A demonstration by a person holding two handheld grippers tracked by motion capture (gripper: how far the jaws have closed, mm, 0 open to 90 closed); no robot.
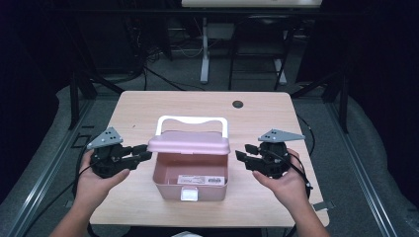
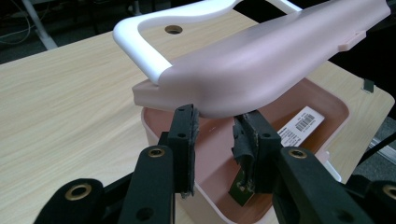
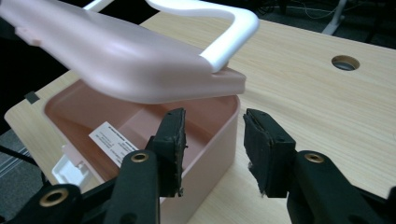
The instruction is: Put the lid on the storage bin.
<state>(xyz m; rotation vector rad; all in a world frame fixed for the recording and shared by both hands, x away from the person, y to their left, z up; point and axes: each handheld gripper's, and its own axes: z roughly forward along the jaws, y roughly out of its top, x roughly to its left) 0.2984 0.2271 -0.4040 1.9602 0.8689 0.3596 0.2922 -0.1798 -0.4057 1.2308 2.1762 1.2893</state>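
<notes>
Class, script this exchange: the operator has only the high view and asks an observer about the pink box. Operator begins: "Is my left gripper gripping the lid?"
Observer: No. The left gripper has its fingers apart just below the lid edge, pinching nothing.
Operator: And the right one?
Observer: The right gripper is open too; the box wall lines up with its gap.
Operator: What is on the label inside?
Observer: The label carries a barcode; its text is too small to read.

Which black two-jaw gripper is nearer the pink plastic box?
The left gripper, tips at the pink lid's edge; the right gripper leaves a gap.
</notes>
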